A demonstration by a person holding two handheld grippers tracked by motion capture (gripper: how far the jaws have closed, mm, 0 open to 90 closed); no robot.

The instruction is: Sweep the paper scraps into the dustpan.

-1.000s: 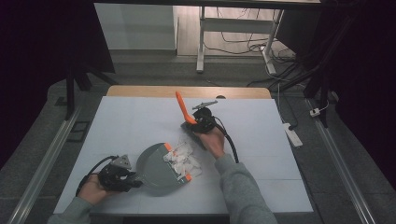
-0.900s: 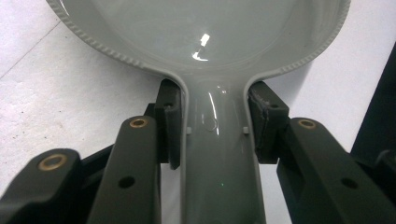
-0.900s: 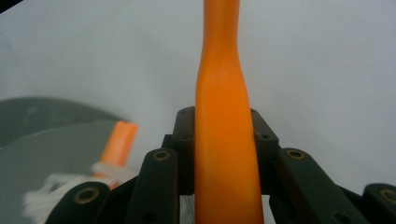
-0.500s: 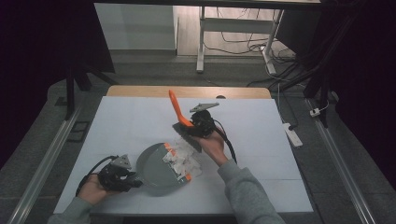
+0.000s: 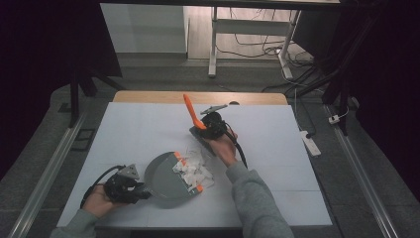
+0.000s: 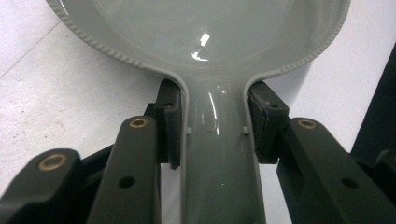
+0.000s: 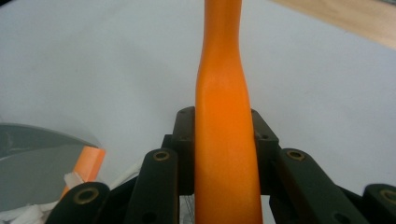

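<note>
Nearest, the left tool [image 5: 141, 192] is clamped on the handle of the grey dustpan [image 6: 219, 154], smooth, stiff plastic, light, best pinched at that neck. Crumpled white paper scraps [image 5: 194, 171] lie at its lip on the worktop [image 5: 277, 148]. Farther, the right tool [image 5: 199, 130] grips the orange brush handle [image 7: 223, 140], rigid and slick, raised.

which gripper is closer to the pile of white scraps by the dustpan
Right. The right gripper, clamped on the orange brush handle, sits just beyond the white scraps. The left gripper grips the grey dustpan handle, across the pan from them.
</note>
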